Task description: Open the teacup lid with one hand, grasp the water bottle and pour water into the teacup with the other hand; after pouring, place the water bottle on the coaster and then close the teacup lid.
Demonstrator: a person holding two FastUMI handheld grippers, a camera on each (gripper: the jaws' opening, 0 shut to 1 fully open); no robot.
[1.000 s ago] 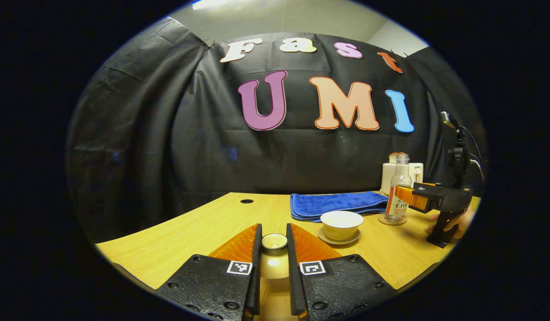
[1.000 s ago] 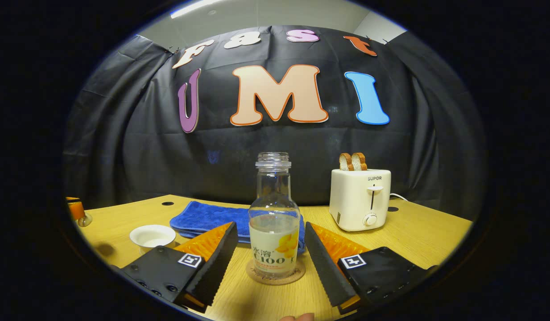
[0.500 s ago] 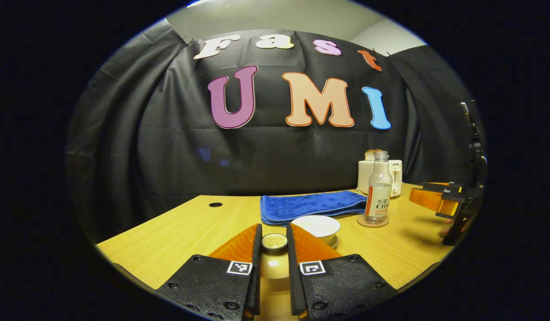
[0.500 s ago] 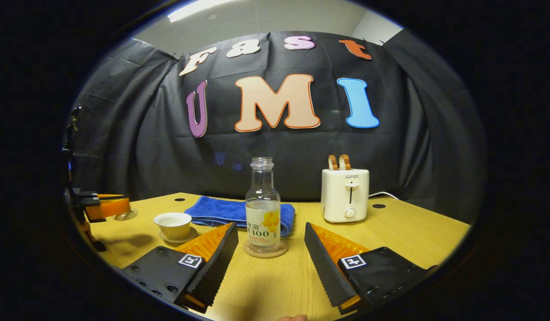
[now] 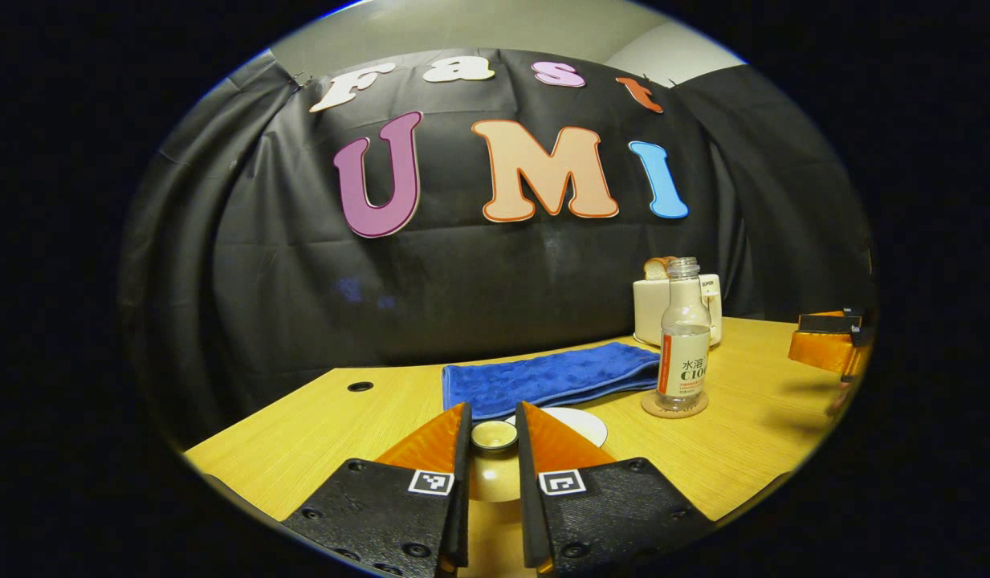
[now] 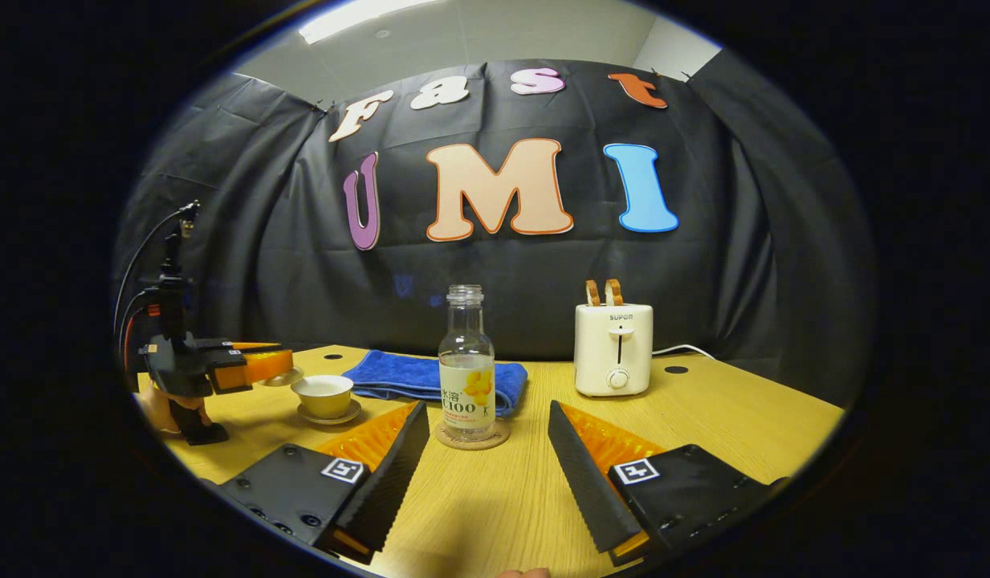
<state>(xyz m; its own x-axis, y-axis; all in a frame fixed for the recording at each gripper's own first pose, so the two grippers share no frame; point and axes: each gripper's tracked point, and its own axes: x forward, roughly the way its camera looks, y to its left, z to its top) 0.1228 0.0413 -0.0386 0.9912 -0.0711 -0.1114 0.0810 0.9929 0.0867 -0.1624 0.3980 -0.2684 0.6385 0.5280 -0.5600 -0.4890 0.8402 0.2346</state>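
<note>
Left gripper view has my left gripper [image 5: 493, 437] level and low over the desk [image 5: 318, 433], its two fingers clamped on the knob of the teacup lid [image 5: 494, 449]. Most of the lid is hidden between them; I see just the knob top and a pale curve of the dome below it. The teacup [image 5: 571, 421] sits right behind the fingers, and I can make out part of its rim. Right gripper view shows that same teacup [image 6: 323, 396] uncovered on its saucer [image 6: 327, 417], with the left gripper [image 6: 258, 365] held just above and beside it, gripped from below by a hand [image 6: 159, 405] that is partly cut off at the edge. My right gripper [image 6: 486, 449] hangs level above the desk with its fingers spread wide and nothing between them. The water bottle [image 6: 466, 373] stands upright on the coaster [image 6: 472, 436], well apart from those fingers. Behind it lie a blue towel [image 6: 418, 377] and a toaster [image 6: 613, 349].
</note>
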